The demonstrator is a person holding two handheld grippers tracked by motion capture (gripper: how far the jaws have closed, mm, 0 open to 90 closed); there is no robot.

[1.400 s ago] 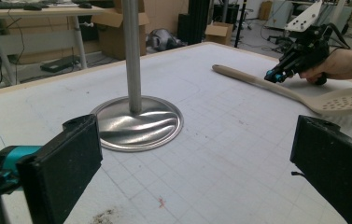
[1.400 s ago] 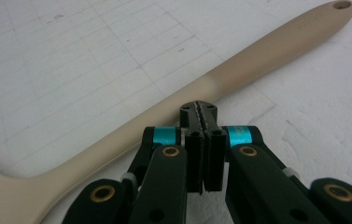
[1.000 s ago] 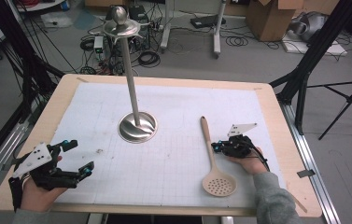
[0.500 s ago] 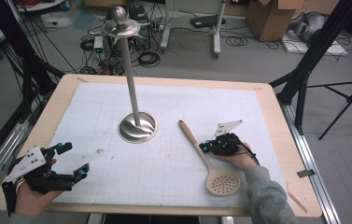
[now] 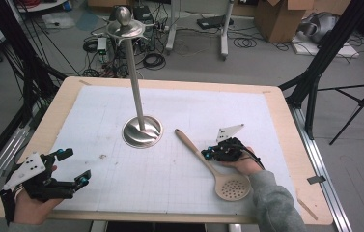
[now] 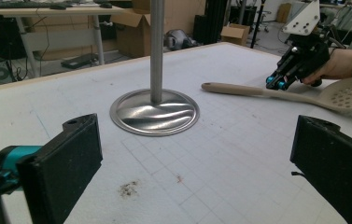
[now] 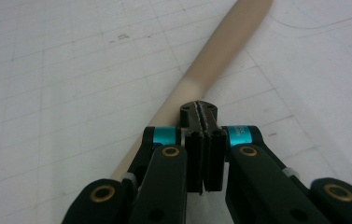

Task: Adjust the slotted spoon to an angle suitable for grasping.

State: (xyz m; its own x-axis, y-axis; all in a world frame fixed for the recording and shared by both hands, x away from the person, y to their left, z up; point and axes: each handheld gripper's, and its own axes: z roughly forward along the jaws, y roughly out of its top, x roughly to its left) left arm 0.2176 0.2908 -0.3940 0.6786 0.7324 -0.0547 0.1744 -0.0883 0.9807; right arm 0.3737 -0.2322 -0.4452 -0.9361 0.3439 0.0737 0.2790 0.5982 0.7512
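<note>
A tan slotted spoon [image 5: 195,148] lies on the white mat, its handle pointing toward the stand and its perforated bowl [image 5: 232,187] near the front edge. My right gripper [image 5: 207,153] is shut, jaws pressed flat together with nothing between them. In the right gripper view the tips [image 7: 200,109] sit right over the spoon handle [image 7: 220,51]. My left gripper [image 5: 76,166] is open at the front left corner, empty. In the left gripper view the wide jaws [image 6: 194,140] frame the metal stand [image 6: 155,109], the spoon [image 6: 243,89] and the right gripper [image 6: 276,83].
A tall metal stand [image 5: 142,131] with a round base rises from the middle of the mat [image 5: 179,106]. A small dark smudge [image 5: 103,156] marks the mat near the left gripper. Wooden table rim [image 5: 286,125] surrounds the mat; cables and boxes lie on the floor beyond.
The right gripper slid left and the spoon turned with it, its handle end swinging toward the stand's base. The left hand barely shifted.
</note>
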